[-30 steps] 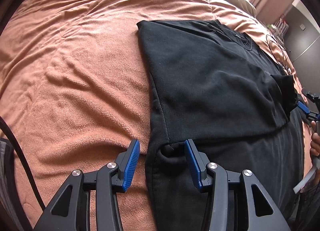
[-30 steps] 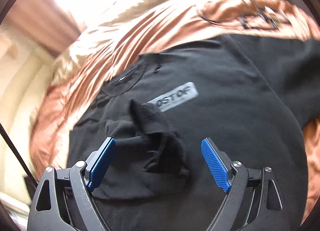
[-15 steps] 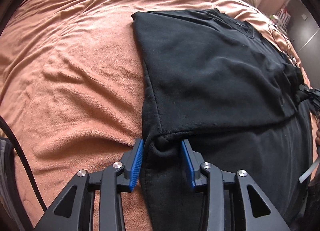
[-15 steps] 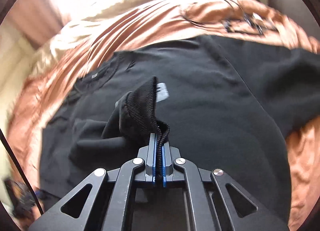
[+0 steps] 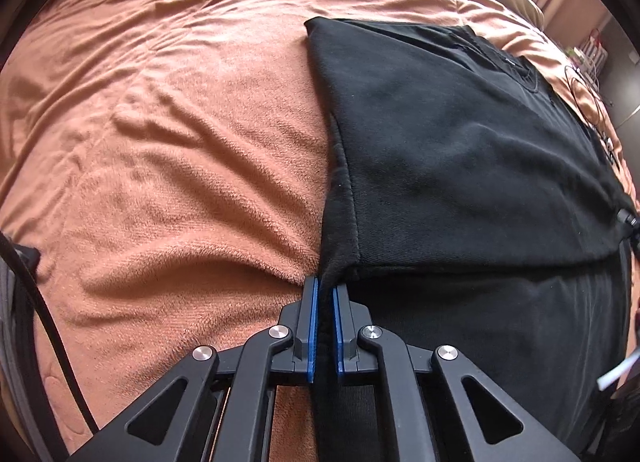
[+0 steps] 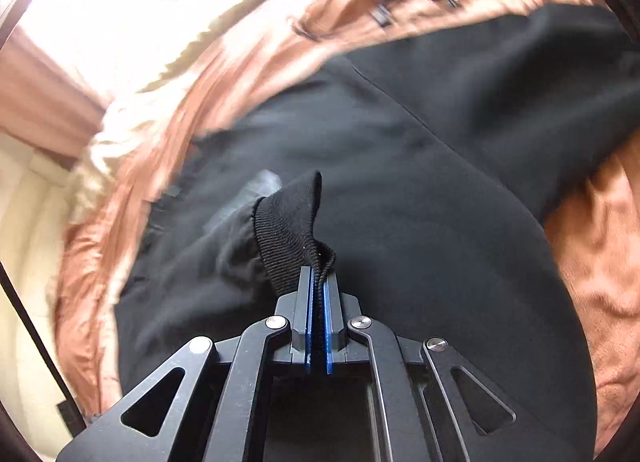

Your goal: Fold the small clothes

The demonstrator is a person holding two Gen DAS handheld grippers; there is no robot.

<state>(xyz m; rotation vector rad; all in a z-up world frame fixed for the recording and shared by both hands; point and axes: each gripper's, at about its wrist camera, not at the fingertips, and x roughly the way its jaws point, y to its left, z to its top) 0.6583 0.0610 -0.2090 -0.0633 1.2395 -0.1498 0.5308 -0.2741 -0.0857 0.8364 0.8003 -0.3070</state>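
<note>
**Sleeve Fold in Hand: Both Grips Set on the Sweatshirt**

You held the left gripper (image 5: 325,290) with its blue pads clamped on a pinch of black cloth at the near side edge of the sweatshirt (image 5: 460,150), just where a folded layer's hem crossed the body. The log's trailing figures suggested the jaws were finishing their closing, with cloth between them. You held the right gripper (image 6: 319,282) pressed tight on the ribbed cuff (image 6: 292,218) of the sleeve, which stood up above the chest.

Beyond the grips, the sweatshirt lay spread on the orange blanket (image 5: 168,134), collar toward the far side, partly folded along one side.

The step in hand appeared to be folding the sleeve. The next move probably called for you to carry the cuff across the body while the left grip anchored the edge, keeping the cloth taut and flat.
</note>
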